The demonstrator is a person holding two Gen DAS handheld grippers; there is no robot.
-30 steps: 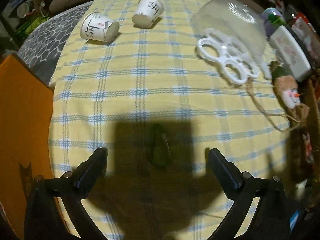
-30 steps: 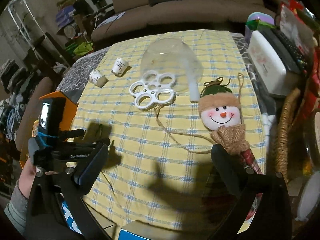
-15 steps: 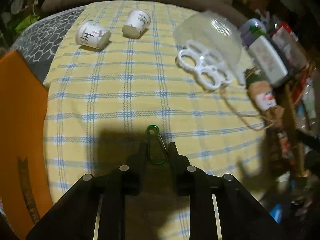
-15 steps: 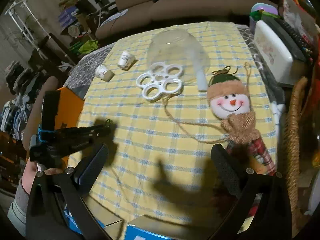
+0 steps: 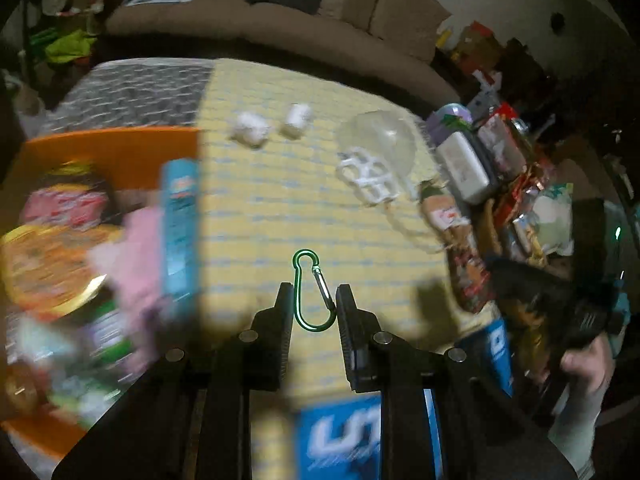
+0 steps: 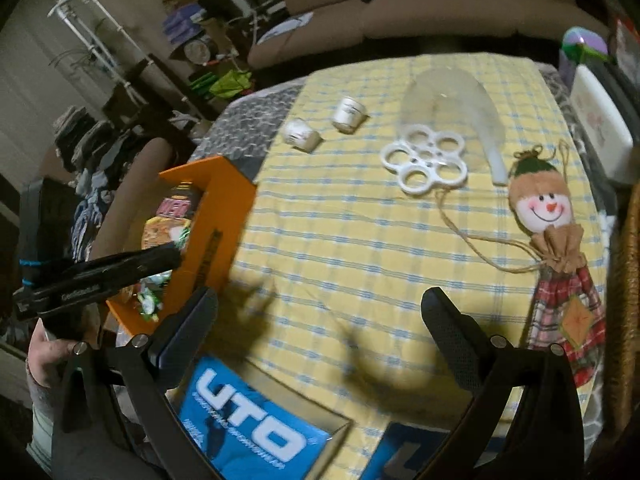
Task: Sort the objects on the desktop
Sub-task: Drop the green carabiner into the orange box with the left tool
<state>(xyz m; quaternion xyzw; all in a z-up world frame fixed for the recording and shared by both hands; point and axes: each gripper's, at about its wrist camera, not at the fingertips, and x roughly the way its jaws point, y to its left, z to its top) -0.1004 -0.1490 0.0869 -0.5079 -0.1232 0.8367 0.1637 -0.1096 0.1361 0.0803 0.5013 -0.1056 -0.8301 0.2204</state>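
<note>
My left gripper (image 5: 314, 292) is shut on a green carabiner (image 5: 323, 285), which hangs upright between the pads above the yellow checked tablecloth (image 5: 280, 208). In the right wrist view the left gripper (image 6: 176, 254) reaches over the open orange box (image 6: 216, 200), its tip above the packets inside. My right gripper (image 6: 320, 298) stands open with nothing between its fingers, over the front part of the cloth. On the cloth lie two white paper cups (image 6: 300, 136) (image 6: 350, 114), a white ring tray (image 6: 426, 162), a clear dome (image 6: 448, 96) and a snowman doll (image 6: 544, 204).
The orange box (image 5: 120, 152) at the left holds several snack packets and a blue carton. A blue UTO box (image 6: 248, 428) sits at the table's front edge. Cluttered boxes and a wicker basket (image 6: 632, 280) line the right side. A brown sofa (image 6: 440, 12) stands behind.
The left gripper closed on the carabiner, lifted it off the cloth and swung left toward the orange box. The right gripper drew back a little, still open.
</note>
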